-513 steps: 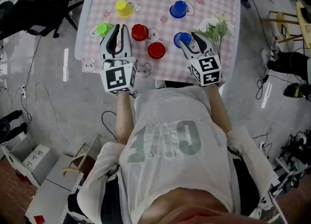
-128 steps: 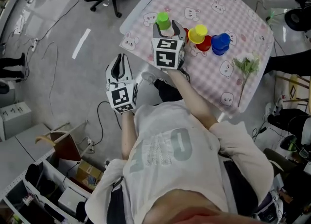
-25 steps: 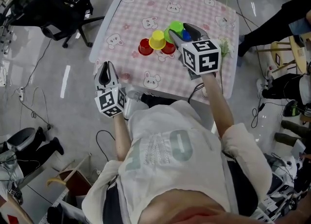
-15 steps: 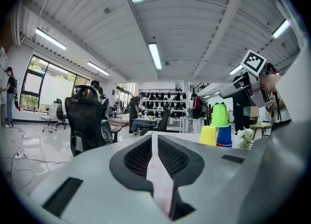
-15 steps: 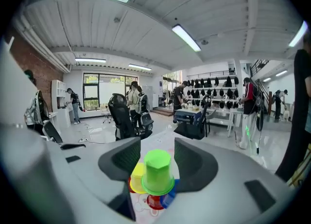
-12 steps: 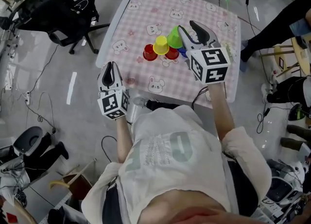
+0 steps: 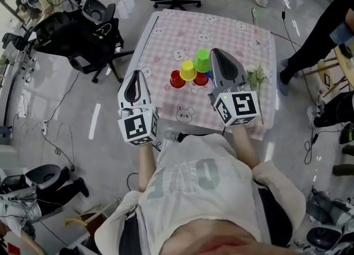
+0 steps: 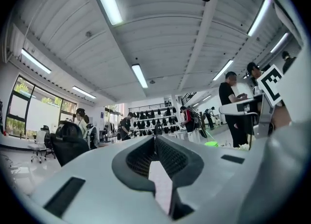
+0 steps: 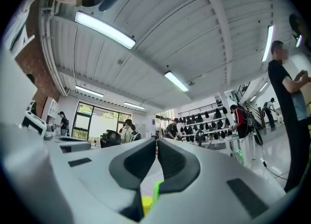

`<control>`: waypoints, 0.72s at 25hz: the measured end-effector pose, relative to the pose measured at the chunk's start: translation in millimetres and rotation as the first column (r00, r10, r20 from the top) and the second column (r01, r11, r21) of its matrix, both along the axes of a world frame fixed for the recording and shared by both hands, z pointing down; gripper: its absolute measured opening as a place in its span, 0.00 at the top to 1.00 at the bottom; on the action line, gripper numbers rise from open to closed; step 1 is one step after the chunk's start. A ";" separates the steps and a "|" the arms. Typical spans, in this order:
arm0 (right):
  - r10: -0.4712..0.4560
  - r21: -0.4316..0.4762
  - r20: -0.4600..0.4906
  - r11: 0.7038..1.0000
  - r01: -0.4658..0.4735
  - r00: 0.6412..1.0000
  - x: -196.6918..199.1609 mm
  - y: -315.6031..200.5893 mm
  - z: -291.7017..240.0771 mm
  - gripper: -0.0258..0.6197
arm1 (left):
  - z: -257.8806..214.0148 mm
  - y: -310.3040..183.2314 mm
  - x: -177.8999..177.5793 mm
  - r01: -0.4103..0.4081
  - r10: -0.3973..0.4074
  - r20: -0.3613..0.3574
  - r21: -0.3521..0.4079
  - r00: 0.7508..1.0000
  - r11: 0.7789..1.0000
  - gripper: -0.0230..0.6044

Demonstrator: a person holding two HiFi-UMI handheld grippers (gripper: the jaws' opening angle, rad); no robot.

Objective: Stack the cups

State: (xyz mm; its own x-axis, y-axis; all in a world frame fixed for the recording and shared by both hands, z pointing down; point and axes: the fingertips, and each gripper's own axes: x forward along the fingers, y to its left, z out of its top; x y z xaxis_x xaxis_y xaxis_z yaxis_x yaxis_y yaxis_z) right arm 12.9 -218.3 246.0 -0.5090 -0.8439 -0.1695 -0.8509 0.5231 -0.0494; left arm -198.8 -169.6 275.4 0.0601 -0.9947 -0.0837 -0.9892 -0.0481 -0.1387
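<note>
Nearest us, our left gripper [image 7: 135, 82] and right gripper [image 7: 220, 60] are both pressed together on nothing, tilted upward off the cups. Just beyond, mid-surface, the yellow cup [image 7: 188, 70] and green cup [image 7: 202, 60] seem perched on the red cups [image 7: 177, 79], so we judge stacking nearly done. The surface [image 7: 166, 32] lies bare behind; flowers [image 7: 255, 74] crowd the right edge.

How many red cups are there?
2. The left red cup sits beside the yellow cup; the right red cup sits below the green cup. More could hide under other cups.
</note>
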 end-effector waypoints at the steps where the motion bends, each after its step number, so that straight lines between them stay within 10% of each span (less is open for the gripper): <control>1: 0.006 -0.003 0.002 1.000 -0.006 1.000 1.3 3.4 3.5 0.90 | -6.2 0.9 4.7 -0.010 0.010 0.006 0.016 1.000 1.000 0.91; 18: 0.008 -0.106 -0.016 0.994 -0.009 1.000 22.1 41.5 61.1 0.91 | -6.1 18.4 47.8 -0.059 0.058 0.034 0.036 0.998 0.998 0.91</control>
State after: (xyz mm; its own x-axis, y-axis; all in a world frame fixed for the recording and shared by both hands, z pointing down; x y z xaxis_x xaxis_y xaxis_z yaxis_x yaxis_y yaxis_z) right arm 35.0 -176.8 307.1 -0.5037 -0.8609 -0.0716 -0.8562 0.5085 -0.0911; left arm -151.0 -151.2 269.3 0.1213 -0.9856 -0.1175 -0.9798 -0.0999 -0.1735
